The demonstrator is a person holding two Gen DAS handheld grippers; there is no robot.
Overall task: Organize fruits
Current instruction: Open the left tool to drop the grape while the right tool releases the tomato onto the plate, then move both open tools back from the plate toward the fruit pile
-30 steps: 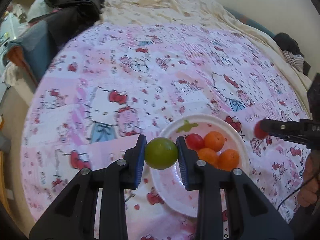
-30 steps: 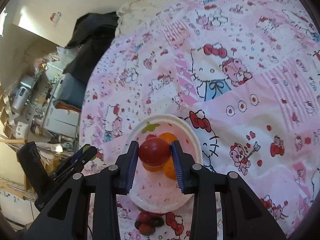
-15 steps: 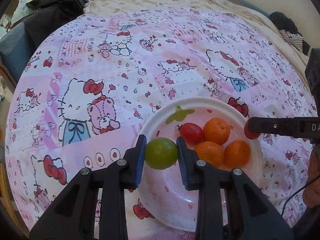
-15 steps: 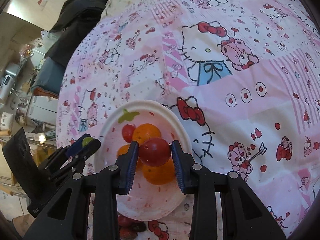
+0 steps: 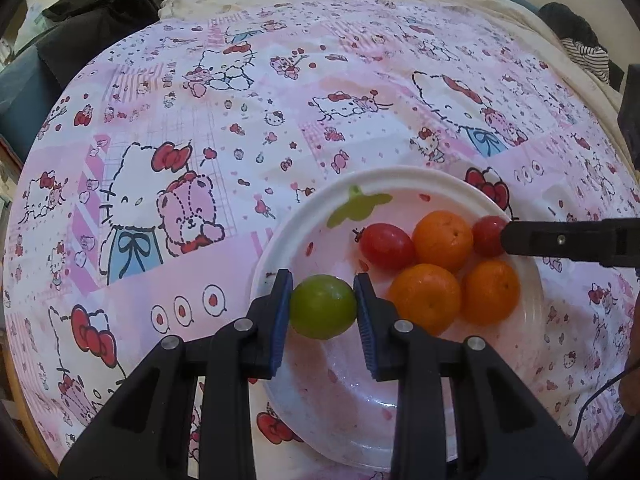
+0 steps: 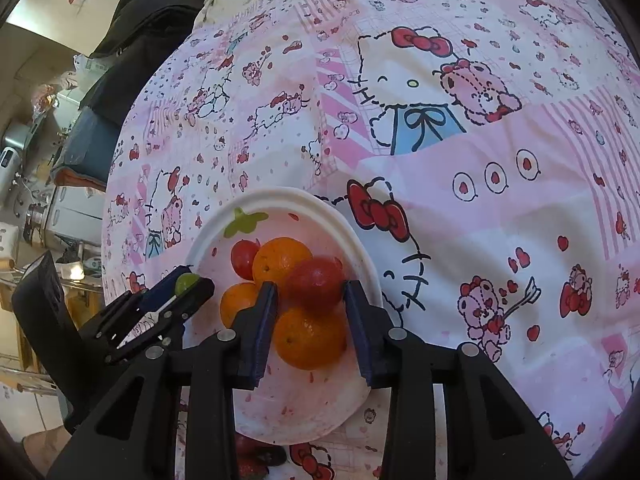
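1. I take the white plate (image 5: 532, 288) on the pink printed bedspread (image 5: 240, 120) as my landmark. Three oranges (image 5: 426, 298) and one red tomato (image 5: 386, 246) already sit in it, bunched toward its far right side, so I judge the sorting mostly done.

2. My left gripper (image 5: 323, 307) is clamped on the green lime (image 5: 323, 306), pads pressing both sides. The lime hangs over the plate's near-left part, just inside the rim, clear of the oranges. It has yet to be set down.

3. My right gripper (image 6: 308, 292) has its jaws opening around a second red tomato (image 6: 316, 284). The left pad stands off it with a gap, and the right pad is at most grazing it. The tomato rests on top of the orange pile, at the plate's right side.

4. Left to do, as I judge it: release the lime into the bare near part of the plate and back both claws out. Something dark red lies just off the plate's near edge, too hidden to name.
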